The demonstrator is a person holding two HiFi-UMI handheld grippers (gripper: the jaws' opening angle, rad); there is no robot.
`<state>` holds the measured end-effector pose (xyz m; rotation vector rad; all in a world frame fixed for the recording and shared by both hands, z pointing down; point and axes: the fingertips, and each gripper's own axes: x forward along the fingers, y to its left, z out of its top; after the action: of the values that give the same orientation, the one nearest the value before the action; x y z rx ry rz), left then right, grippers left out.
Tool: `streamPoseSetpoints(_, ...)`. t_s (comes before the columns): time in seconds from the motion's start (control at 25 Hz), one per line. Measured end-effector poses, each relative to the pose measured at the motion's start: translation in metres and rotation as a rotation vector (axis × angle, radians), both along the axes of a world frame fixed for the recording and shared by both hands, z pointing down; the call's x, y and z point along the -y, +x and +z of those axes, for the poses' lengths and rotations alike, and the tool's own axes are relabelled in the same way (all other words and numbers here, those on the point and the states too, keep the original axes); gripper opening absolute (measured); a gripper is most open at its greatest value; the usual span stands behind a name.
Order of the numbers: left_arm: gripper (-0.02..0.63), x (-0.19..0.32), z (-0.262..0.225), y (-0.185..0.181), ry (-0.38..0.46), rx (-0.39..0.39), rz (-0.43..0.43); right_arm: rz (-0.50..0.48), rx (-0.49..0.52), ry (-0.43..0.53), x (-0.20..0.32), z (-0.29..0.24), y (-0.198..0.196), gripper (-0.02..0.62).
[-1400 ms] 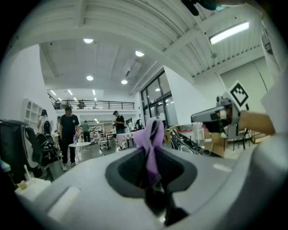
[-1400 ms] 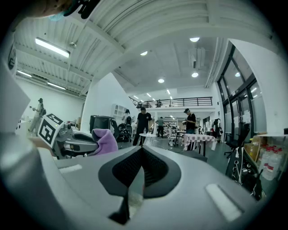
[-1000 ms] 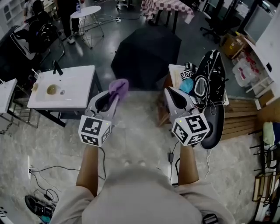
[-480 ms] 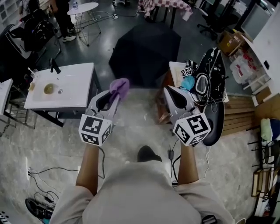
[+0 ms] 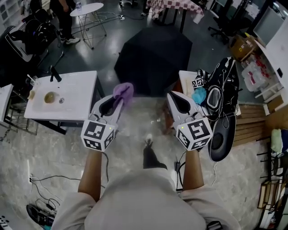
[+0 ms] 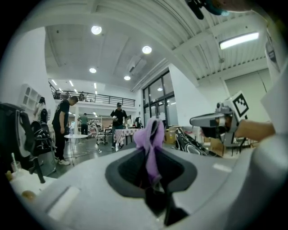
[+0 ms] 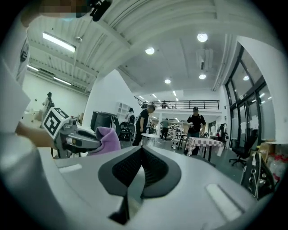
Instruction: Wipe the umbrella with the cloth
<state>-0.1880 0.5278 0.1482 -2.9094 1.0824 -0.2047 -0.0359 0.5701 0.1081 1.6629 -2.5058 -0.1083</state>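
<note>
Nearest the person, two grippers are held side by side, one in each hand. The left gripper (image 5: 118,102) has its jaws clamped on the one cloth (image 5: 123,92), a lilac rag. The rag is pinched at its lower part and bunches up in a soft, rumpled tuft past the jaw tips. The left gripper view shows this close up, with the cloth (image 6: 151,140) standing as a narrow fold between the dark pads. The right gripper (image 5: 173,95) carries nothing. In the right gripper view its jaws (image 7: 141,152) meet along a single line.

Each gripper view also catches the other tool. The right gripper (image 6: 219,121) shows off to the right of the left one, and the left gripper (image 7: 83,139) with its lilac tuft (image 7: 107,137) shows off to the left of the right one.

Left of the left gripper stands one white table (image 5: 81,87). Straight ahead of both grippers, well apart from them, the single umbrella (image 5: 153,56) lies open on the dark floor. It is black, its canopy spread wide and matte. Only the head view shows it.

Beyond the umbrella are one small round table (image 5: 87,9) and one table with a checked cover (image 5: 175,5). Three people (image 7: 195,122) stand far off, and only the gripper views show them upright under the ceiling lamps (image 7: 202,37).
</note>
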Motion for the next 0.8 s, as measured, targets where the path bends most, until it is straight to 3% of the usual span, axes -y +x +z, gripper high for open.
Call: streamPoseSetpoints(0.8, 0.074, 0.229, 0.004, 0.119, -0.054, 0.016, -0.063, -0.025, 0.072, -0.094, 0.237, 0.016, 0.129, 0.003)
